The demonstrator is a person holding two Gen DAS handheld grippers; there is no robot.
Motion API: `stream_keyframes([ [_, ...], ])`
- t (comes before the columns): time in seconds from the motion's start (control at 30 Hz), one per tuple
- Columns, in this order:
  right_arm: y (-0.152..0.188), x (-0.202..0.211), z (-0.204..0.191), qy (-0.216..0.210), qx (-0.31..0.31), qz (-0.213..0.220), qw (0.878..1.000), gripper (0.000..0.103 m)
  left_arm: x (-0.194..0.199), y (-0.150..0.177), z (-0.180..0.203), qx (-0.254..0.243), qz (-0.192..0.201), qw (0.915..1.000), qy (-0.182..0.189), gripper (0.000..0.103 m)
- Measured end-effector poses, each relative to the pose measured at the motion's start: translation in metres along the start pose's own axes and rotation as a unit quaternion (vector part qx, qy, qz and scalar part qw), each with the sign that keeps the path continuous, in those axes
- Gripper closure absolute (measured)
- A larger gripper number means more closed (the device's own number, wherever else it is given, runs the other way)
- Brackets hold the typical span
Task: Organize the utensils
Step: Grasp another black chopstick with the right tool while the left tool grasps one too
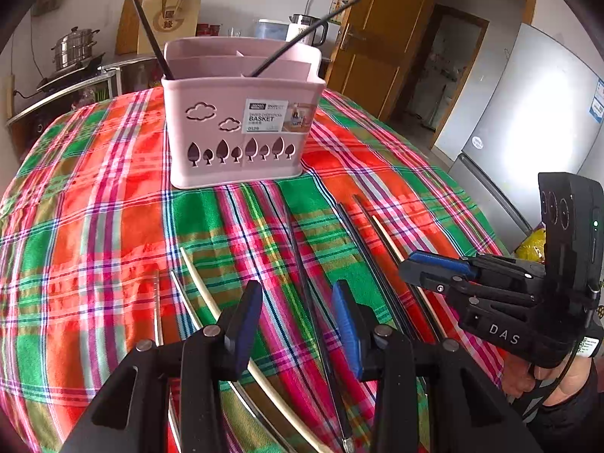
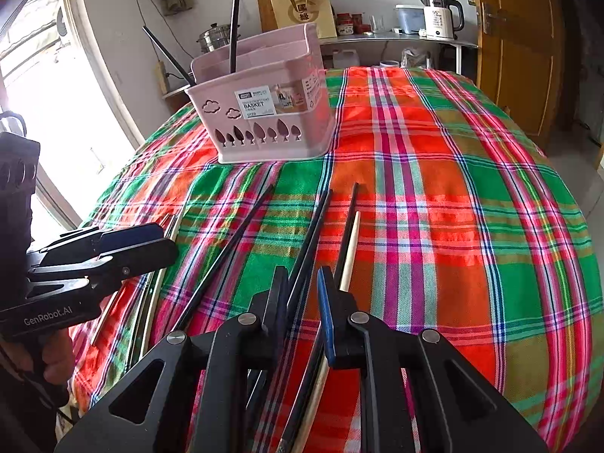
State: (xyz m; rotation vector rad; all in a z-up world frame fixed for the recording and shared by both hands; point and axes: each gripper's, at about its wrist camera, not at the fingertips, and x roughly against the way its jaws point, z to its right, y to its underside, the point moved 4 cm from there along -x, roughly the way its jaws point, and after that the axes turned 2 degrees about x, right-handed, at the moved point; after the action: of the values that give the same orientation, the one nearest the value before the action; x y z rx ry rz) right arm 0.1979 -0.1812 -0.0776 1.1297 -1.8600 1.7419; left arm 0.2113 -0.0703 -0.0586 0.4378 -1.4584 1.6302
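Pink basket (image 1: 241, 113) mid-table on plaid cloth (image 1: 94, 226), two black chopsticks (image 1: 149, 26) standing inside. More chopsticks, black (image 2: 226, 253) and pale (image 1: 204, 287), loose toward the near edge. Left gripper (image 1: 298, 324) spread above a black one, nothing held. Right gripper (image 2: 302, 302) spread narrowly over black sticks (image 2: 313, 226); contact unclear.
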Motion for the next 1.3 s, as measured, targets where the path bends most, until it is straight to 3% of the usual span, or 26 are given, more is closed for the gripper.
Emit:
stream_keyframes([
  [0.3,-0.003,-0.023,0.002,0.013,0.002,-0.024,1.0,0.09,-0.047,-0.007,0.003,-0.018,-0.044,0.9987,-0.016,0.064],
  [0.6,-0.01,-0.026,-0.002,0.018,0.009,-0.033,0.999,0.09,-0.054,-0.01,0.008,-0.041,-0.045,0.9973,-0.042,0.068],
  [0.73,-0.01,-0.028,-0.002,0.029,0.014,-0.035,0.999,0.09,-0.053,-0.01,0.004,-0.04,-0.041,0.997,-0.052,0.077],
  [1.03,-0.012,-0.033,-0.003,0.057,0.029,-0.053,0.997,0.091,-0.054,-0.01,0.008,-0.065,-0.05,0.9937,-0.077,0.078],
  [1.2,-0.02,-0.04,0.005,0.051,0.019,-0.056,0.997,0.094,-0.059,-0.017,0.006,-0.06,-0.063,0.9942,-0.063,0.079],
  [1.3,-0.022,-0.042,0.005,0.052,0.025,-0.057,0.997,0.094,-0.061,-0.019,0.005,-0.064,-0.063,0.9936,-0.069,0.085],
])
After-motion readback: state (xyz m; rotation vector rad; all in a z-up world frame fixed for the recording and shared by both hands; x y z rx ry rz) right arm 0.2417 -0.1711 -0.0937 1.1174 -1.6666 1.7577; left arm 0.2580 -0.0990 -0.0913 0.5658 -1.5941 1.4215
